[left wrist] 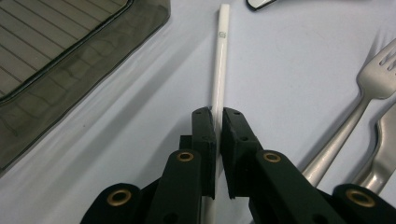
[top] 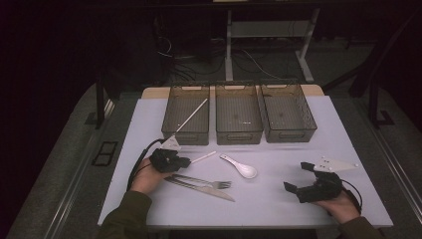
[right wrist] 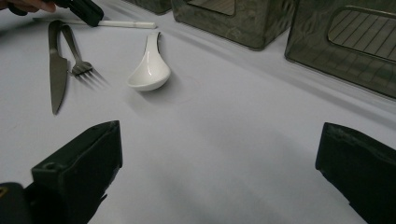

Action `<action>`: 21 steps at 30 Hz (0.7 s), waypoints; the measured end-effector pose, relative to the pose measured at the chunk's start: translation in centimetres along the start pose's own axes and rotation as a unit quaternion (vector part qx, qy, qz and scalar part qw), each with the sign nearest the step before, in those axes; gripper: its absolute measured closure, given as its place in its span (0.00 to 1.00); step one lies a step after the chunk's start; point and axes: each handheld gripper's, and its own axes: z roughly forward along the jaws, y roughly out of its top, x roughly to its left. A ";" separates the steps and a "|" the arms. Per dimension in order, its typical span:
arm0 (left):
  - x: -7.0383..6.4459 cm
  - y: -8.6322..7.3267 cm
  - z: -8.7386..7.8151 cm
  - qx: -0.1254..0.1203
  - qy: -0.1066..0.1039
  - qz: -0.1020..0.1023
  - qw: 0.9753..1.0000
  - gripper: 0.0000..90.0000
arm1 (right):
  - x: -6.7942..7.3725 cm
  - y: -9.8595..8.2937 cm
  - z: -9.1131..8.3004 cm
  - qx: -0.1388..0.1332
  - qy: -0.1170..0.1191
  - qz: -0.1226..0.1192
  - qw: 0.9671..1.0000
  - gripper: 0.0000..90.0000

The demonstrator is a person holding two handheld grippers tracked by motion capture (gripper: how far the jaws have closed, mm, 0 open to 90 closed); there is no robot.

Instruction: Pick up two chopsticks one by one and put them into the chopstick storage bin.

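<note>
A white chopstick (left wrist: pixel 220 70) lies on the pale table, and my left gripper (left wrist: pixel 218 126) is shut on its near end. In the high view that left gripper (top: pixel 185 161) sits at the table's left, with the white chopstick (top: pixel 205 157) sticking out to its right. A second white chopstick (top: pixel 191 115) leans inside the left bin (top: pixel 188 134). My right gripper (top: pixel 297 177) rests open at the right front, its jaws wide apart over bare table (right wrist: pixel 219 154). A white soup spoon (top: pixel 241 167) (right wrist: pixel 149 65), a fork (top: pixel 206 182) (right wrist: pixel 77 51) and a knife (top: pixel 209 191) (right wrist: pixel 57 65) lie between the hands.
Three dark see-through bins stand in a row at the back: left, middle (top: pixel 238 134) and right (top: pixel 291 133). The left bin's corner (left wrist: pixel 79 70) lies close to my left gripper. Table edges drop off to a dark floor all round.
</note>
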 end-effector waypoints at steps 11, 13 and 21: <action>0.0 0.1 -0.3 0.000 0.010 0.001 1.000 0.94 | 0.0 0.0 -0.1 -0.003 0.001 0.000 1.000 0.01; 0.0 0.2 -0.5 -0.003 0.013 0.002 1.000 0.94 | 0.0 0.0 -0.1 -0.002 0.001 0.000 1.000 0.01; -0.1 0.5 -1.2 -0.013 0.013 0.001 1.000 0.94 | -0.1 0.0 -0.1 -0.002 0.001 0.000 1.000 0.01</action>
